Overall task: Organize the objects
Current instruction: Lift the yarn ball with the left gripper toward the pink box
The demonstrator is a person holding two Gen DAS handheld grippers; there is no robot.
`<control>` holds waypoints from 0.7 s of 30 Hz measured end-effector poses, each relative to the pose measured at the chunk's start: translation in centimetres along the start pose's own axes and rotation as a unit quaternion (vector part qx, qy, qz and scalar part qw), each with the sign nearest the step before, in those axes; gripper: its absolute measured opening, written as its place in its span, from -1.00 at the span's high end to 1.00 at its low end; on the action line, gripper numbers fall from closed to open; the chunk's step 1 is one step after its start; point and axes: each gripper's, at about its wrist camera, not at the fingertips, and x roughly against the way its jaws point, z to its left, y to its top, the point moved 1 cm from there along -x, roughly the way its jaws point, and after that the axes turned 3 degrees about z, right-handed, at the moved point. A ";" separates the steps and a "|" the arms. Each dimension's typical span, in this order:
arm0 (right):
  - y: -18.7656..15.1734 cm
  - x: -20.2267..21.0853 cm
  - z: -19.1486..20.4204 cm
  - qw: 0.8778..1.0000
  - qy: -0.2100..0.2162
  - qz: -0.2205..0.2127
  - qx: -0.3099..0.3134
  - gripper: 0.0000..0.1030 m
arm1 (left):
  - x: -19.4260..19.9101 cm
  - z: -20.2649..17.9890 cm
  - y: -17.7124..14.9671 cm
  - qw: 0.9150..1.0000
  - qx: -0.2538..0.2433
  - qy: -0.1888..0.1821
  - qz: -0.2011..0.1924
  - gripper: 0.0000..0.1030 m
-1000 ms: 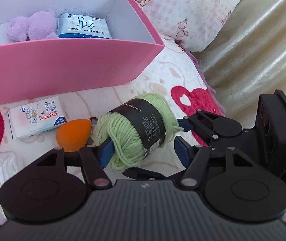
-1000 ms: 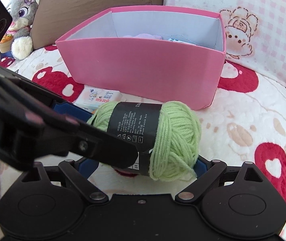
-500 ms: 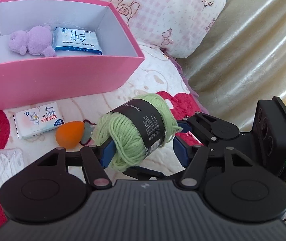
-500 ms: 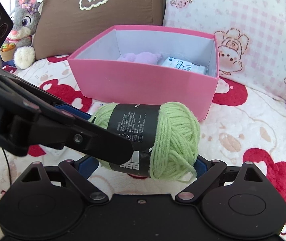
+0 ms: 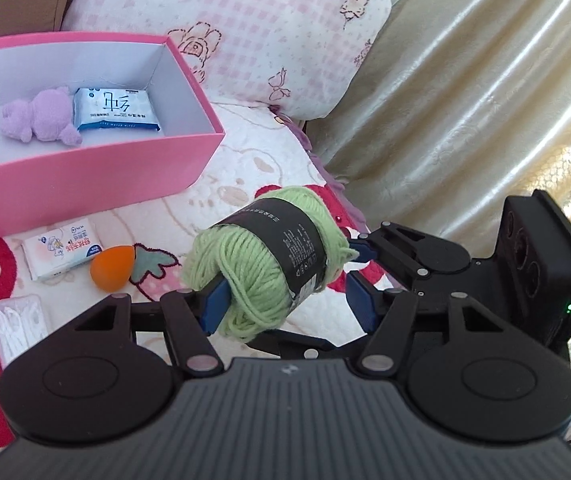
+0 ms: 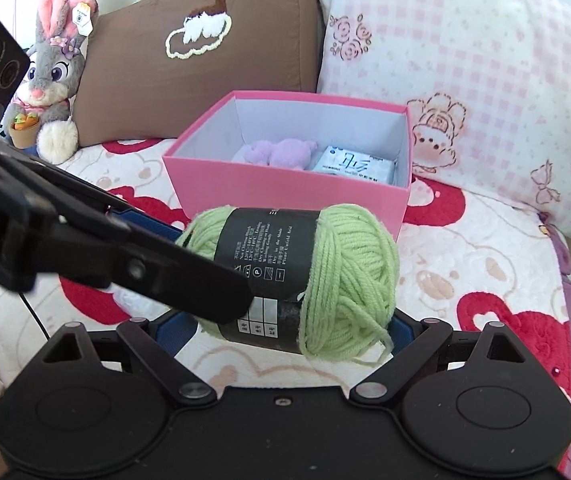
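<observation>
I hold the green yarn ball [image 6: 301,280] end to end in my right claw [image 6: 281,320], above the bed's blanket just in front of the pink box [image 6: 285,184]. My left claw [image 5: 285,300] stands wider, one pad touching the wool, so its grip is unclear. The soft ends could squash and slip out short of the box's front wall.

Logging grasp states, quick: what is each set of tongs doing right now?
Left tongs: open, straddling the green yarn ball, one pad clear of it.
Right tongs: closed on the green yarn ball, gripping its ends.
</observation>
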 end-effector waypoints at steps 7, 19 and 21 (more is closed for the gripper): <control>1.5 2.5 3.0 0.999 -0.017 -0.018 0.027 -0.87 | 4.1 -1.0 -0.2 1.000 -0.014 0.011 -0.010 -0.16; 3.2 4.1 6.5 1.000 -0.006 0.001 0.008 -0.87 | 8.3 -1.1 -1.3 0.999 -0.020 0.020 -0.017 -0.16; 3.4 4.3 6.7 1.000 -0.007 0.001 0.008 -0.87 | 8.6 -1.0 -1.2 0.999 -0.021 0.019 -0.019 -0.16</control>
